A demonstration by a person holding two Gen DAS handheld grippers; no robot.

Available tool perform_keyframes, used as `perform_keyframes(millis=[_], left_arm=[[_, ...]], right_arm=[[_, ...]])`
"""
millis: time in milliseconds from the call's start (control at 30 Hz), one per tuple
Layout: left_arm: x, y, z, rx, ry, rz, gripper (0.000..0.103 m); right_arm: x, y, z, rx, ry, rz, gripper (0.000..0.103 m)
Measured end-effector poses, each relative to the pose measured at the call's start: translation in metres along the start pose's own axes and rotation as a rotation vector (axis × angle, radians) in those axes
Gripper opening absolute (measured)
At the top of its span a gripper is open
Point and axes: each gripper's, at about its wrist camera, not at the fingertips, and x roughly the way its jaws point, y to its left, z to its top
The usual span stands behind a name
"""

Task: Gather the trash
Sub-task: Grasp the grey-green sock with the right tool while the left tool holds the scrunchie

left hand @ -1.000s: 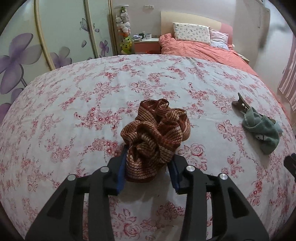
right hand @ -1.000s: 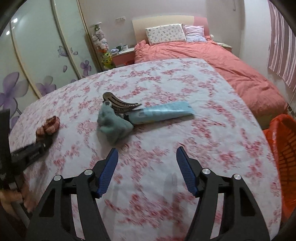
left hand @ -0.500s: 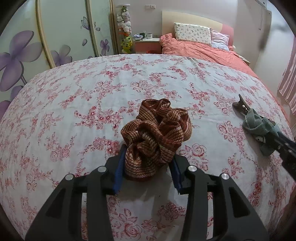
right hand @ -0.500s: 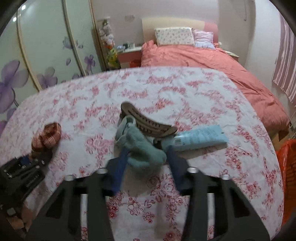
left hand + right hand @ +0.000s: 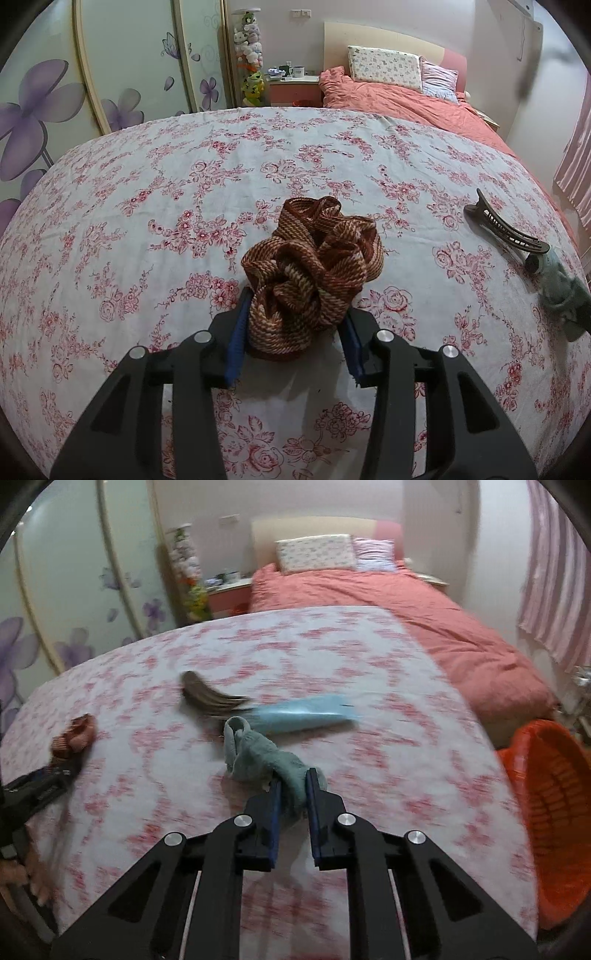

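A brown striped scrunchie (image 5: 310, 266) sits on the floral bedspread (image 5: 147, 206). My left gripper (image 5: 293, 317) is shut on its near end; it also shows far left in the right wrist view (image 5: 74, 734). My right gripper (image 5: 293, 779) is shut on a grey-green sock (image 5: 258, 753) and holds it just above the bedspread; the sock also shows in the left wrist view (image 5: 561, 288). A brown hair clip (image 5: 207, 698) and a light blue tube (image 5: 303, 716) lie behind the sock. The clip shows in the left wrist view (image 5: 502, 229) too.
An orange basket (image 5: 554, 797) stands on the floor off the bedspread's right edge. A coral duvet (image 5: 406, 613) with pillows (image 5: 317, 554) lies at the back. Wardrobe doors with purple flowers (image 5: 55, 99) line the left. A nightstand (image 5: 291, 85) stands in the far corner.
My right gripper moved in on the sock, shut on it and pulled it toward me and to the right, away from the clip. My left gripper stayed shut on the scrunchie, barely moving.
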Motion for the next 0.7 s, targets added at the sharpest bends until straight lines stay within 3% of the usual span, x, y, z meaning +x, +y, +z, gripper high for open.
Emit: perform_keyframes(millis=[100,200,300,700], left_arm=[[0.000,0.000,0.000,0.000,0.000,0.000,0.045],[0.000,0.000,0.000,-0.002,0.000,0.001,0.046],[0.001,0.002,0.000,-0.006,0.001,0.002,0.047],[0.001,0.003,0.000,-0.007,0.002,0.002,0.048]], right_arm=[[-0.001,-0.012,-0.003,0.017,0.007,0.012,0.015],[0.002,-0.012,-0.004,0.013,0.014,0.027,0.040],[0.006,-0.007,-0.003,0.004,0.014,0.033,0.051],[0.027,-0.006,-0.002,-0.005,0.055,-0.020,0.051]])
